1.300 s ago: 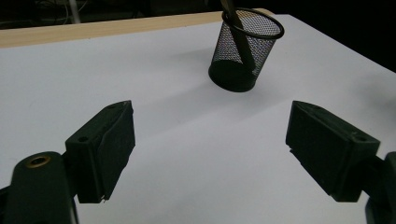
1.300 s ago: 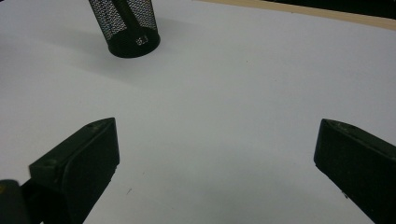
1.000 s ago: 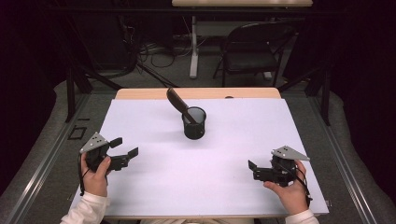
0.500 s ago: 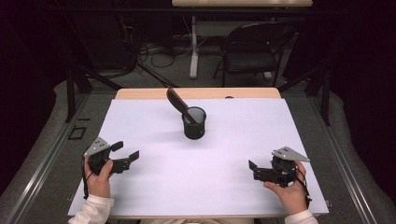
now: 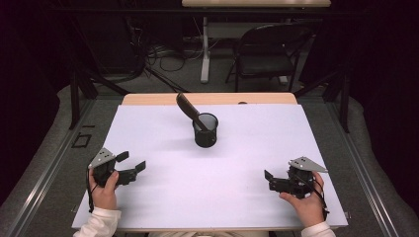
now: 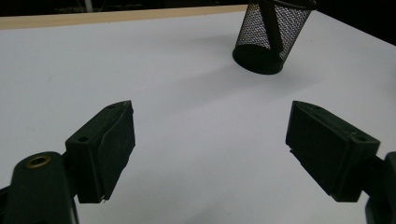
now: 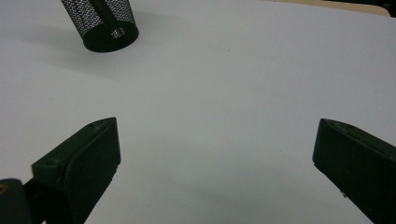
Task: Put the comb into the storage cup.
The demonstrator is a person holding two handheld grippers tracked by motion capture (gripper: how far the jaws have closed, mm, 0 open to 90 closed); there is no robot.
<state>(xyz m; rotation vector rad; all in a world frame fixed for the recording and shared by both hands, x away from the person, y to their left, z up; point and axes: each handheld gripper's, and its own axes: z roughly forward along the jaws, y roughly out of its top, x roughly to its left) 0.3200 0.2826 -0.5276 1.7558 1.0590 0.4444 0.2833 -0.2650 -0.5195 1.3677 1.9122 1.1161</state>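
High view: black mesh cup (image 5: 205,130) stands upright mid-table on white sheet (image 5: 163,197), dark flat tool (image 5: 188,108) inside, leaning up toward far left. Left gripper (image 5: 130,168) and right gripper (image 5: 268,179) near front corners, well apart from cup — roughly equal reach.

Left gripper view: jaws spread, nothing between; cup ahead, off to right.

Right gripper view: jaws wide apart, empty; cup ahead, far left — tool's long axis slants.
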